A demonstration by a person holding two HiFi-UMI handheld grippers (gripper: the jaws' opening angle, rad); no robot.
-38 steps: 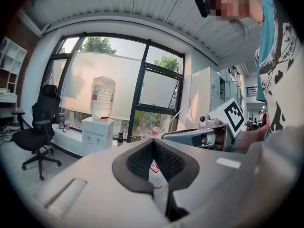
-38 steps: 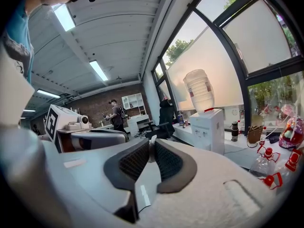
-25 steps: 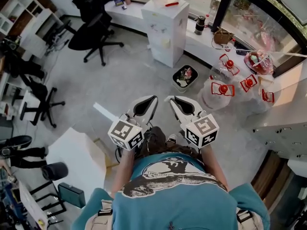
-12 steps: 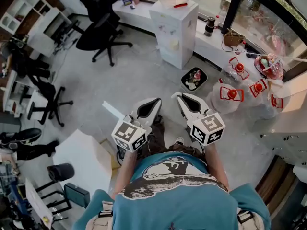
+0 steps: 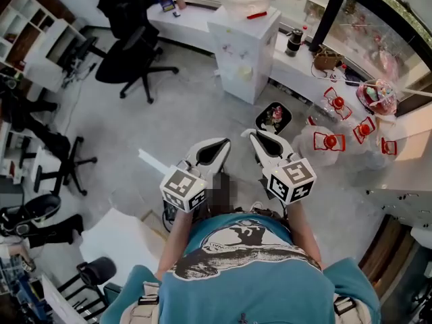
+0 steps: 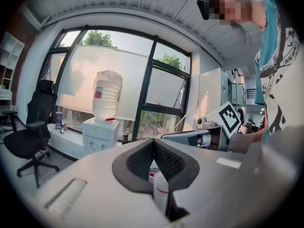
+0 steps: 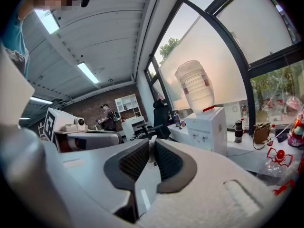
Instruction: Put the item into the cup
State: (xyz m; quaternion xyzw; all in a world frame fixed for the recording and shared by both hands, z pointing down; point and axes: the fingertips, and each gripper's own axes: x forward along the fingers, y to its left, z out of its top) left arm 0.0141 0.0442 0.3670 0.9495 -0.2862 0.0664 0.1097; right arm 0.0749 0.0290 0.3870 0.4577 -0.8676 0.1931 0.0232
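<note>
The cup and the item meant for it cannot be picked out in any view, so where they are cannot be told. At the far left of the head view a black office chair (image 5: 131,42) stands on the grey floor (image 5: 182,106), and the corner of a white surface (image 5: 128,238) shows lower down, beside the person's teal shirt (image 5: 243,275). The left tool (image 5: 214,146) is held out level in front of the body. Its own view shows its dark ribbed pads (image 6: 142,160) meeting at the tips, closed on nothing. Past it a white water dispenser (image 5: 244,46) stands with a large bottle upside down on top (a red tap shows at the bottle's neck). The right tool (image 5: 260,139) sits just beside the left one, at the same height and pointing the same way. In its own view the pads stand a thin slit apart with nothing between them, so it is barely open and empty. On the floor beyond the right tool is a small dark bin (image 5: 273,118) with scraps in it. Behind the bin, a long white surface (image 5: 290,66) runs under the window and carries a dark flask (image 5: 293,41) and a brown bag (image 5: 326,59). Farthest right, several clear water jugs (image 5: 324,144) with red handles are clustered on the floor.
</note>
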